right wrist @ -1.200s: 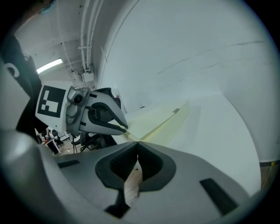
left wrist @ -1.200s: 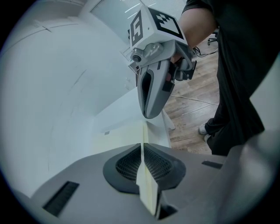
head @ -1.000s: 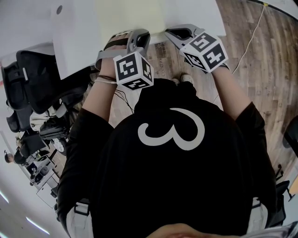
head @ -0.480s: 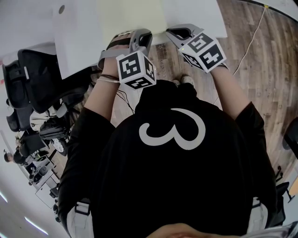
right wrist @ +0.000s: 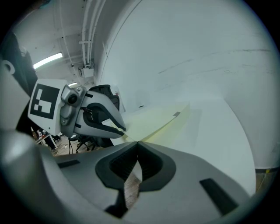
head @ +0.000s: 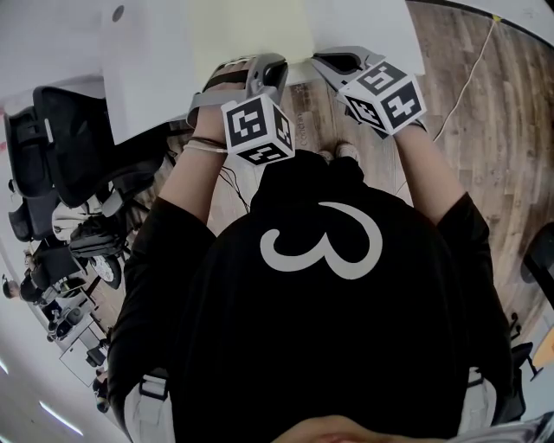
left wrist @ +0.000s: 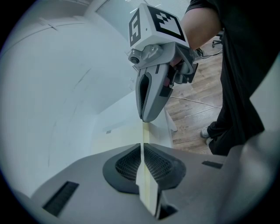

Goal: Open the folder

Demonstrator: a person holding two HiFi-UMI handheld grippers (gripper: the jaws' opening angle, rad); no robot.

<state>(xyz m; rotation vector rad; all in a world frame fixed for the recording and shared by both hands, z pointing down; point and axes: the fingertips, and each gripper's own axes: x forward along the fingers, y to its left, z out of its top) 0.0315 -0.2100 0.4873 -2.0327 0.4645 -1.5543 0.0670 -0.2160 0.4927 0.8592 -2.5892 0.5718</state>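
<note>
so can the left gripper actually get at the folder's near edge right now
Yes, it seems so: the left gripper is shut on the near edge of the pale yellow folder, with nothing in the way. The right gripper looks clamped on that edge right beside it.

Bright, flat indoor light with a heavy fisheye bend.
The white table [head: 363, 26] at the far end of the head view blows out almost to blank. The pale yellow folder [head: 251, 30] on it keeps only a faint tint, and the black shirt [head: 329, 346] stays dark with little detail. A ceiling strip light [right wrist: 48, 60] glows at the far left of the right gripper view (the only lamp visible). Both gripper views darken to black at the corners, straight lines bow, and the grey surfaces nearest the lens look soft.
</note>
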